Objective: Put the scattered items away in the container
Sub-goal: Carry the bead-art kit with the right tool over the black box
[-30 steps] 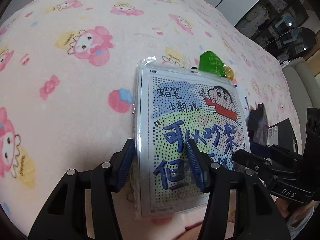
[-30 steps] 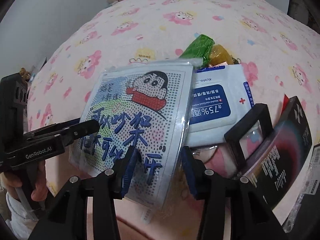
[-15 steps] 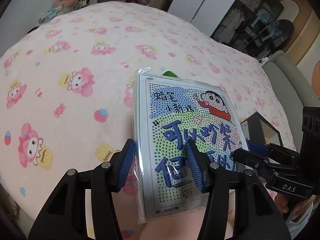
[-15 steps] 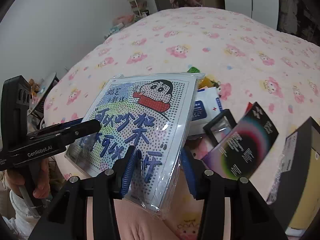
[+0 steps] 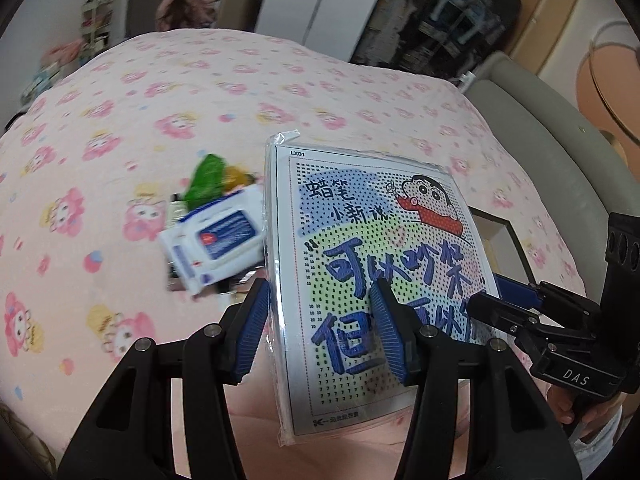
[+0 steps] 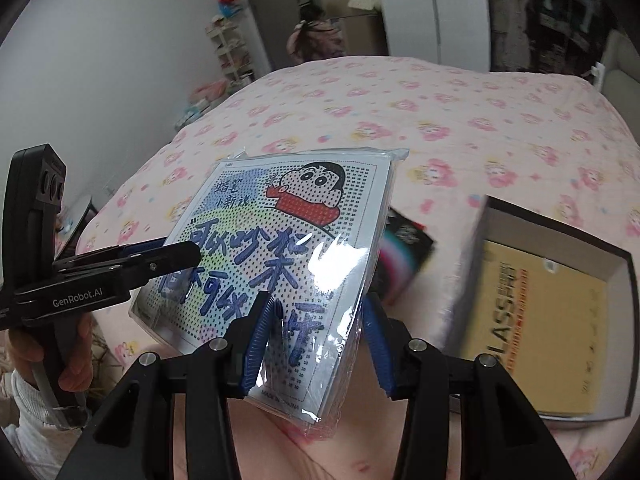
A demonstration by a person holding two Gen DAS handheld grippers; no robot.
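Both grippers hold a flat plastic-wrapped cartoon bead kit (image 5: 376,264), also in the right wrist view (image 6: 280,256), lifted above the pink bed. My left gripper (image 5: 320,332) is shut on its left edge. My right gripper (image 6: 316,340) is shut on its right edge. The open dark box (image 6: 618,280) lies to the right on the bed, with a yellow book (image 6: 536,320) inside. A white wipes pack (image 5: 216,244), a green packet (image 5: 206,180) and a yellow item (image 5: 238,174) lie on the bed to the left.
A dark colourful booklet (image 6: 404,248) lies on the bed behind the kit. The pink patterned bedspread (image 5: 200,92) fills the view. A grey headboard (image 5: 552,148) is at the right. Shelves and a person (image 6: 316,36) are beyond the bed.
Both grippers have lifted the bead kit higher off the bed and carried it right, uncovering the wipes pack; the open box has come into the right wrist view.
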